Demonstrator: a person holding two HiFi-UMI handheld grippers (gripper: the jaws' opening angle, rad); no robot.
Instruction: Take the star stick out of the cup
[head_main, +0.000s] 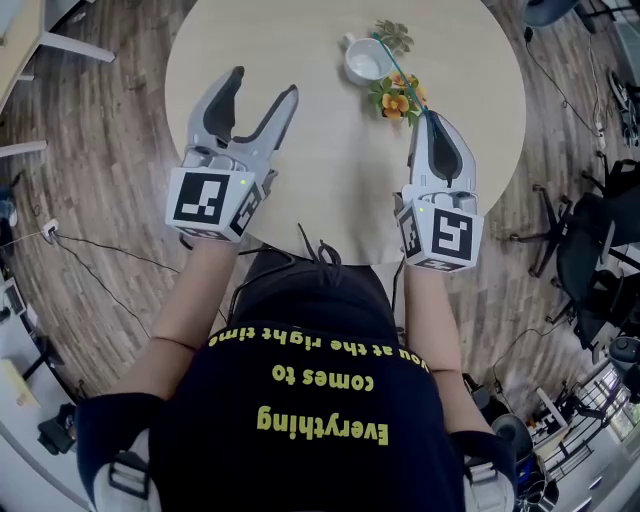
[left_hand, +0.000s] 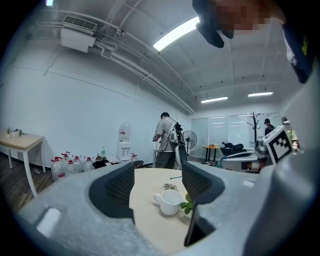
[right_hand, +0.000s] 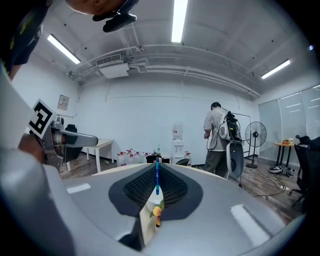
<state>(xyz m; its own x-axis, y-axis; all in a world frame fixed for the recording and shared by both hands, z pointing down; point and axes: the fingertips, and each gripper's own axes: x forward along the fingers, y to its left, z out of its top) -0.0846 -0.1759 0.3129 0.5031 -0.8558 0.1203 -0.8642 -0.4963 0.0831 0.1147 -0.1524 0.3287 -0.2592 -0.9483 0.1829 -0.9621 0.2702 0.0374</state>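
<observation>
A white cup (head_main: 364, 60) stands on the far side of the round beige table (head_main: 300, 150); it also shows in the left gripper view (left_hand: 170, 202). A thin teal star stick (head_main: 403, 80) slants from my right gripper (head_main: 430, 116) up past the cup's right rim. In the right gripper view that gripper (right_hand: 156, 189) is shut on the stick (right_hand: 157, 175), which stands upright between the pads. The star end is not visible. My left gripper (head_main: 265, 82) hovers open and empty over the table's left half, with the cup seen between its jaws (left_hand: 157, 187).
Two small artificial flower sprigs lie by the cup, one beyond it (head_main: 393, 35) and one with orange blooms (head_main: 397, 99) just ahead of my right gripper. A person (right_hand: 218, 135) stands far off by a water dispenser. Office chairs (head_main: 590, 250) stand right of the table.
</observation>
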